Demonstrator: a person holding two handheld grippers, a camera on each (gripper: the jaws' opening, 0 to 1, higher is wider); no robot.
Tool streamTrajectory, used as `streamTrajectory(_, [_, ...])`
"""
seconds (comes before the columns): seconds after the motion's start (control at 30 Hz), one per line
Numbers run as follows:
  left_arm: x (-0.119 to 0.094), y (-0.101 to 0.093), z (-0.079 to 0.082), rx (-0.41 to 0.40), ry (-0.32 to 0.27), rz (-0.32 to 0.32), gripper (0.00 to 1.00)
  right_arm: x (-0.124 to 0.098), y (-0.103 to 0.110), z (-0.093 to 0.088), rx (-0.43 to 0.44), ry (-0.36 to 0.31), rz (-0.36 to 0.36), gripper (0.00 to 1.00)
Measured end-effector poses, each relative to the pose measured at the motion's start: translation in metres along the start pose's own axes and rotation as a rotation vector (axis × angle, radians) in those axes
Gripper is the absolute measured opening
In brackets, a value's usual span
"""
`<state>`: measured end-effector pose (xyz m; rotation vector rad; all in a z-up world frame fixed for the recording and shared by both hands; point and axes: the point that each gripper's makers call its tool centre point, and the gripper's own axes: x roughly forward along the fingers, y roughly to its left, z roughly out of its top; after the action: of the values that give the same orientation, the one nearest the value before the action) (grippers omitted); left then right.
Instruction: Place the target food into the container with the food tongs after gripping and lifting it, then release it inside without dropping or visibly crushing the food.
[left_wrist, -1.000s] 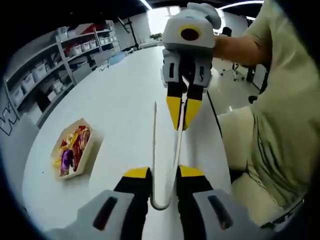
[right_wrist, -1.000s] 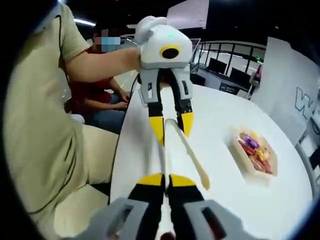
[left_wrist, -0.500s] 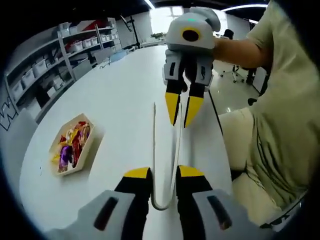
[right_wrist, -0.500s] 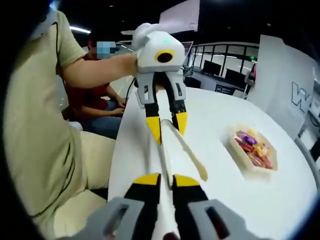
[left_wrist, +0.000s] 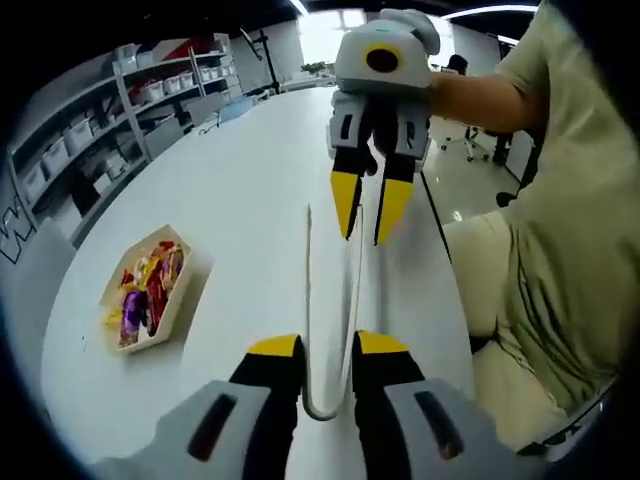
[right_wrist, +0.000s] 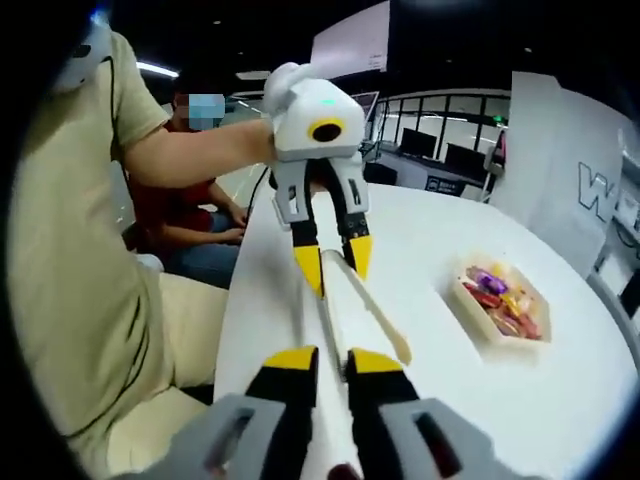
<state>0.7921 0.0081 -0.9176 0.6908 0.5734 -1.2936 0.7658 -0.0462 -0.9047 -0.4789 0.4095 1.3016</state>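
In the left gripper view, my left gripper (left_wrist: 327, 345) is nearest, its two yellow-tipped jaws closed against the outer sides of the tongs (left_wrist: 352, 290) just above their rounded bend. The bend itself sits low between the jaws, and part of it is hidden by the gripper body. There is one pair of tongs, pale and slim, with its long axis running straight away from me along the white table (left_wrist: 230, 180). Its two arms stand apart in a narrow V: one ends free, and the other reaches in between the jaws of my right gripper (left_wrist: 368, 205), which are spread with clear gaps on either side.

In the right gripper view, that same arm rises between my right gripper's (right_wrist: 333, 360) own parted jaws. The free arm angles off to a flat tip, and the tongs (right_wrist: 375, 305) point away to the left gripper (right_wrist: 336, 262), which holds their far end.

Off to the side, well clear of the tongs, one shallow tray (left_wrist: 178, 300) rests on the table – it is heaped with bright wrapped sweets (left_wrist: 140, 295), too small and jumbled to count. It appears again as the tray (right_wrist: 480, 325) with its sweets (right_wrist: 498, 300) on the table (right_wrist: 440, 220).

Farther off are storage shelves (left_wrist: 150, 90) and a seated person in red (right_wrist: 200, 215), half hidden by my arm.
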Motion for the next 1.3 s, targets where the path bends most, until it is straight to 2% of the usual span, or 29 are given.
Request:
streamTrajectory(0.23, [0.004,0.000,-0.001,0.003,0.014,-0.004,0.18,0.004,-0.003,0.003,-0.007,-0.018,-0.001,0.00])
streamTrajectory(0.73, [0.008,0.005,-0.003,0.008,0.029,-0.011,0.18,0.008,-0.006,-0.001,-0.016,-0.028,0.026,0.00])
streamTrajectory(1.3, [0.023,0.024,-0.007,-0.011,0.031,-0.020,0.18,0.015,-0.026,-0.012,0.019,-0.012,0.038,0.00])
